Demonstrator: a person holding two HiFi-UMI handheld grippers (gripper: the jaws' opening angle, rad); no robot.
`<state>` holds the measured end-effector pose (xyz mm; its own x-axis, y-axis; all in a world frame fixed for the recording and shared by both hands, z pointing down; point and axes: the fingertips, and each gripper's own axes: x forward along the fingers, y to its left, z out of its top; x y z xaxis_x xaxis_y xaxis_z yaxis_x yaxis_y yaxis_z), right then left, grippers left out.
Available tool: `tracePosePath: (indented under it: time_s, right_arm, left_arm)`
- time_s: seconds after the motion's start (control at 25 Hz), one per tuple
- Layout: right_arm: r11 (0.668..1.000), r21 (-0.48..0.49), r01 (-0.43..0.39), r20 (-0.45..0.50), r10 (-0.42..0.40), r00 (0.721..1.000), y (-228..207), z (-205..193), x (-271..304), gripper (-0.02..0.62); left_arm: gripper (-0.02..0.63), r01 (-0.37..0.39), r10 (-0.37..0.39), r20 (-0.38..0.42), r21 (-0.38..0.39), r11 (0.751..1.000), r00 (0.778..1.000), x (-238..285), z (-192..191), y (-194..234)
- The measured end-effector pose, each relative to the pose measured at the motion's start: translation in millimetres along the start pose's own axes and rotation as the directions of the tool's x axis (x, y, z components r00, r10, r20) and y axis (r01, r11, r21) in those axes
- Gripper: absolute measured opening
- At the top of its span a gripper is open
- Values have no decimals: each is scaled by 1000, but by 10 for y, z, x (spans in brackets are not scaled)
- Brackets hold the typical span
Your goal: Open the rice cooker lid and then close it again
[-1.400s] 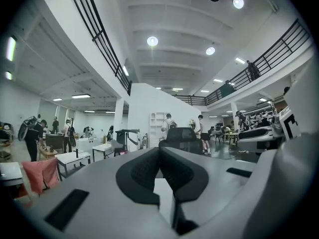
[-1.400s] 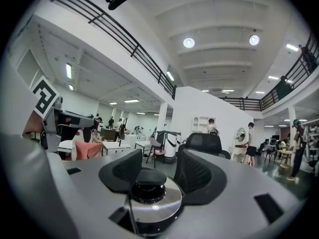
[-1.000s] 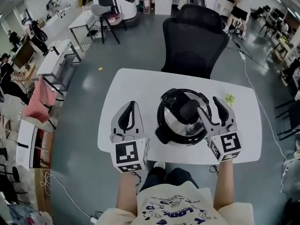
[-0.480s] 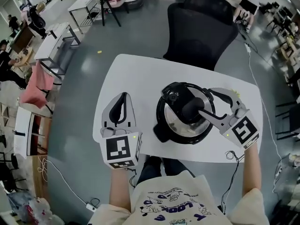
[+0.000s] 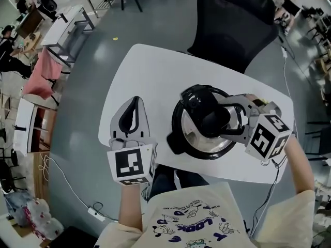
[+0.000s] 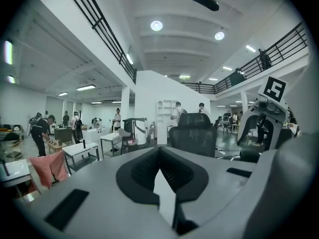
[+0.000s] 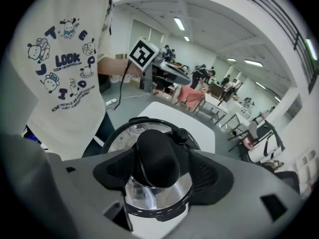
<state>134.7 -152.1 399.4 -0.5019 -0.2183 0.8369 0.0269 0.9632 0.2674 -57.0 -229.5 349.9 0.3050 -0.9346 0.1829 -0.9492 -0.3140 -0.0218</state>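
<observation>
On my white table [image 5: 155,71] the rice cooker [image 5: 176,144] sits near the front edge with its lid [image 5: 199,142] on, my right gripper [image 7: 162,173] has just opened its 2 jaws wide, loosely straddling the black lid knob [image 5: 209,119], and my left gripper [image 5: 133,103], closed and empty, is left of the cooker.

Camera set: three views.
Head view: steeply down on table [image 5: 150,76]. Right gripper view: close over rice cooker [image 7: 157,163], shared with head view. Left gripper view: level, seemingly table-height, facing roomward.
</observation>
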Motion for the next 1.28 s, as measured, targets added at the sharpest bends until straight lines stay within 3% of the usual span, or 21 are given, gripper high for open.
tracePosePath:
  time_s: [0.28,0.6,0.76,0.92,1.28]
  right_arm:
    - [973,-142,-180,-109,166,980,81,-80,254,351]
    - [932,-183,-314,-188,280,941,162,-121,420,318]
    - [921,-174,-349,-212,311,926,168,-117,417,310]
    - [910,-188,-371,-232,326,917,183,-135,438,308]
    - [890,-191,-413,-267,358,895,182,-155,450,296]
  left_arm:
    - [14,-47,47,-13,-10,999,999,19,-96,79]
    - [14,-57,57,-59,-3,998,997,24,-269,97]
    - [14,-66,65,-37,-39,997,997,27,-252,95]
    - [14,-51,51,-79,-9,999,996,18,-356,74]
    - [14,-50,48,-90,-15,999,995,1,-417,79]
